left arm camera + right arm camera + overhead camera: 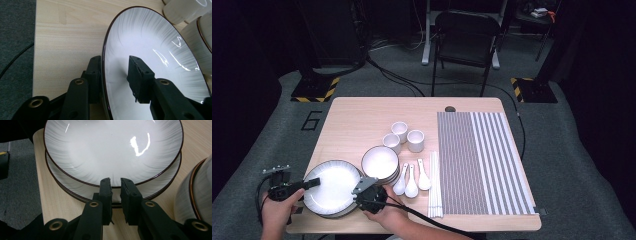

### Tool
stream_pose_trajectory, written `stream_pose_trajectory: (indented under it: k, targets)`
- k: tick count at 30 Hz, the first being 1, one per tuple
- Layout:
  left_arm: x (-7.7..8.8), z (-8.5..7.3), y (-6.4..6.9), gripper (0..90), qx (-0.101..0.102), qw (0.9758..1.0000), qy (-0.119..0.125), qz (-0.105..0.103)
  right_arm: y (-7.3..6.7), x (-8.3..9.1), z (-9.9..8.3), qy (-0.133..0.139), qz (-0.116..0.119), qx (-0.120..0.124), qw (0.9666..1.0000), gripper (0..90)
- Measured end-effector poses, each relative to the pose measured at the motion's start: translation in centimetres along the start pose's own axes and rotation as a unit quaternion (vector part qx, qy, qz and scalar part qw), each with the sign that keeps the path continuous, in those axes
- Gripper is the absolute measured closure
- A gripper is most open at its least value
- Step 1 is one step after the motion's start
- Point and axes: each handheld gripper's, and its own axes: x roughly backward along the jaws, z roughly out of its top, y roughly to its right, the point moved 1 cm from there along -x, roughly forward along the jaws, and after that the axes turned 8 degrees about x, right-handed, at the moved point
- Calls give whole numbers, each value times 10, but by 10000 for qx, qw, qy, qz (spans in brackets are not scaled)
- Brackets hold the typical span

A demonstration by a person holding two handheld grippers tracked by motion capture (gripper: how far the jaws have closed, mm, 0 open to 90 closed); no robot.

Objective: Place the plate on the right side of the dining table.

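Note:
A stack of white plates [332,189] with dark rims sits at the table's near left corner. The top plate [150,37] [112,145] lies on the lower plates [160,188]. My left gripper [313,183] [116,60] straddles its left rim. One jaw is outside against the rim, and the other stands over the plate's inside with a gap, so it is open. My right gripper [362,192] [115,182] is at the stack's right side, shut to a narrow slit with nothing between the jaws. Its tips are at the top plate's near rim, above the lower plates.
A stack of bowls [380,162] [193,200] stands close to the right of the plates. Beyond are three cups [404,136], three spoons [411,181], white chopsticks [434,187] and a striped placemat [484,160]. A chair [467,35] stands behind the table.

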Motion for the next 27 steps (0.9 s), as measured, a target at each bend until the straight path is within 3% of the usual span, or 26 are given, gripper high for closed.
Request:
stream_pose_trajectory:
  k: [11,15,19,25,27]
  targets:
    - [4,0,-3,566,-45,9999,94,90,0,-3,2,-113,-2,53,9999,758]
    - [4,-1,-3,558,74,9998,180,93,1,-5,3,-88,-13,113,9999,746]
    - [5,0,-4,556,-40,9998,163,88,0,-7,3,-94,-43,71,9999,723]
    - [4,-1,-3,553,98,9995,277,68,-1,-9,1,9,-84,65,9999,717]
    - [5,0,-4,552,-35,9997,216,71,-2,-9,0,35,-77,11,10000,716]
